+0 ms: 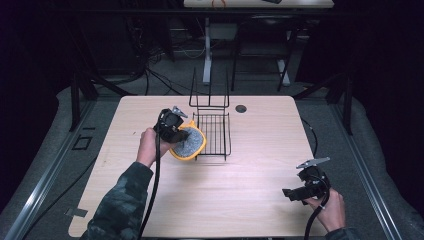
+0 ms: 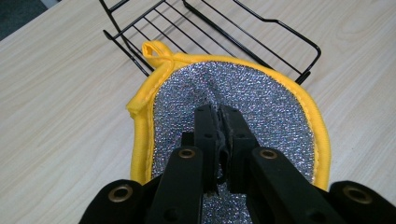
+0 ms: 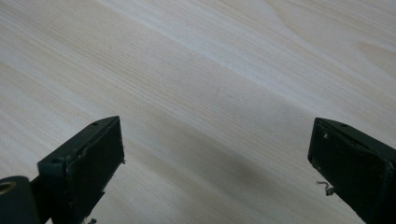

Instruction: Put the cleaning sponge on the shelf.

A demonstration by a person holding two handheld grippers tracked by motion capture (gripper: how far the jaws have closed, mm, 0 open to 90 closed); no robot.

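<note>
Near the middle of the desk [image 1: 150,107], the left tongs [image 2: 219,114] were pinched tight on a fold of the silver scouring pad [image 2: 261,93], a round glittery piece bound with a yellow rim and a small hanging loop [image 2: 156,50]. The pad sat just beside the front left corner of the black wire rack [image 1: 214,131], its far edge at or over the rack's low front wire; whether it touched could not be told. The right tongs [image 3: 215,154] stood wide apart with nothing between them, held low over bare wood at the near right of the desk, well apart from the rack. The grip looked risky in my judgement: only a narrow pleat at the pad's centre was caught, so the limp cloth could slip out if swung quickly. The floppy rim or the loop could also snag on the rack's wire ends and drag the light rack across the desk, since nothing steadied it. If the pad was meant to go inside, a tilted release might leave it draped over the front wire, half in and half out.
</note>
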